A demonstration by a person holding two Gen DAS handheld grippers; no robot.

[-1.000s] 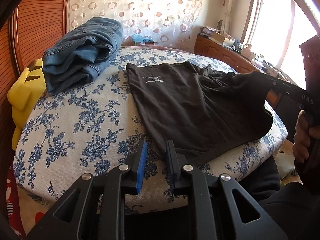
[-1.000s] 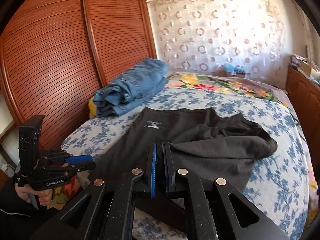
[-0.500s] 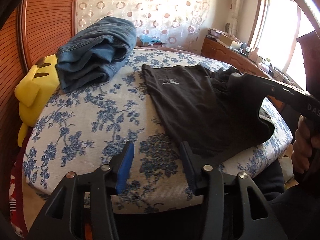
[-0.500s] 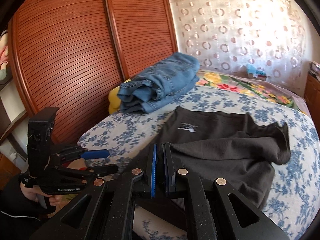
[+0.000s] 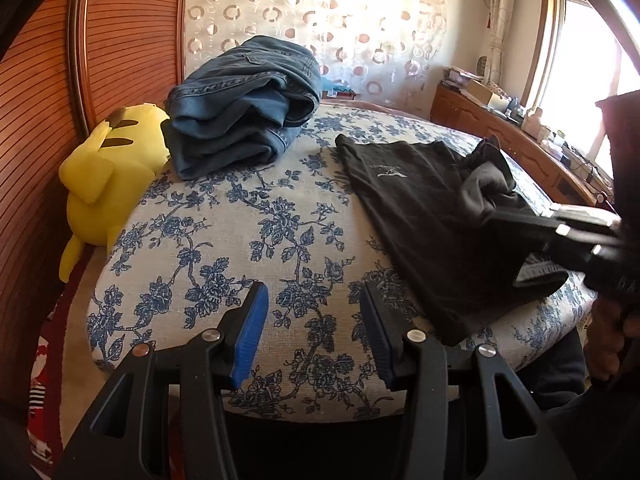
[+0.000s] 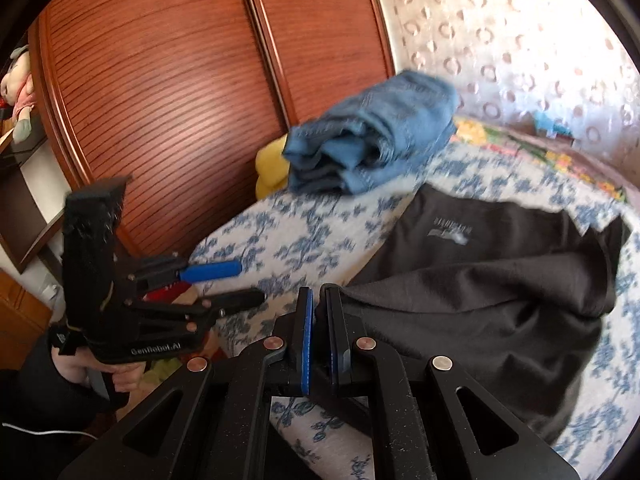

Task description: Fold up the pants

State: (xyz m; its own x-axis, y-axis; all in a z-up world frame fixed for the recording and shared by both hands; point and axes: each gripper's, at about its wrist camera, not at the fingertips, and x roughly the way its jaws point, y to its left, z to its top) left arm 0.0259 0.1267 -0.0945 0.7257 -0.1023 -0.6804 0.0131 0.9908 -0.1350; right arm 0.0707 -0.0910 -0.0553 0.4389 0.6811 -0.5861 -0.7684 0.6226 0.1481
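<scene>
The black pants [image 5: 424,216] lie on the right half of the bed [image 5: 224,240], on its blue-flowered cover, with one part drawn over the rest toward the near edge. The right gripper [image 6: 318,320] is clenched on a fold of that cloth, its blue pads nearly meeting with the fabric pinched between them. The left gripper [image 5: 312,332] hangs released over bare cover near the bed's front edge, its jaws spread wide and holding nothing, left of the pants.

Only the left wrist view shows the whole yellow plush toy [image 5: 106,184] wedged between the bed and the wooden wardrobe [image 5: 52,128], along with the window and the low cabinet along the right wall. The right wrist view shows just a yellow sliver of the toy behind the folded blue jeans [image 6: 372,136], but it alone shows the left gripper from the side and the hand [image 6: 100,368] gripping its handle.

The right wrist view is smeared, so the pale logo on the pants is unreadable there. In the left wrist view the right gripper's tips are buried in dark cloth and cannot be made out.
</scene>
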